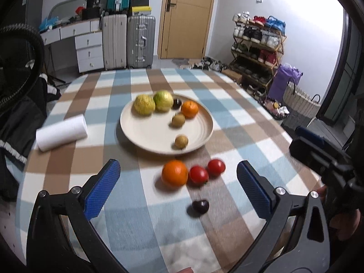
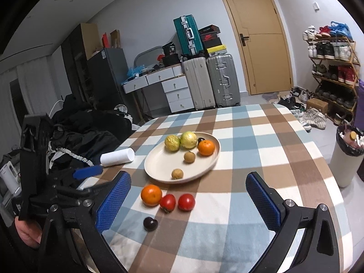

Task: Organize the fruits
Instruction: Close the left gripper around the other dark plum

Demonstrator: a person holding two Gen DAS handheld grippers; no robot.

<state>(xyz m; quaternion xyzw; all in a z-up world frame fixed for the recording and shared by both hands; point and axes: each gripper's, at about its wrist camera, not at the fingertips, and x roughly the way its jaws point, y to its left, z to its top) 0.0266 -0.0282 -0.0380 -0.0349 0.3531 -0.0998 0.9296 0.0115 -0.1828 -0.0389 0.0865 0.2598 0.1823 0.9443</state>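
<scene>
Dark plum (image 1: 200,206) nearest, loose on cloth. Left gripper (image 1: 178,188) and right gripper (image 2: 188,201) both spread wide, empty. Orange (image 1: 174,176) and two tomatoes (image 1: 198,174) at plate's (image 1: 147,134) 6 o'clock, probably awaiting placement.

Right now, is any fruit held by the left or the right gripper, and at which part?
Nothing is held. The left gripper and the right gripper are both open and empty above the table; the fruit lies untouched.

Six fruits on plate (image 2: 159,163), four fruits (image 2: 168,202) before it
</scene>
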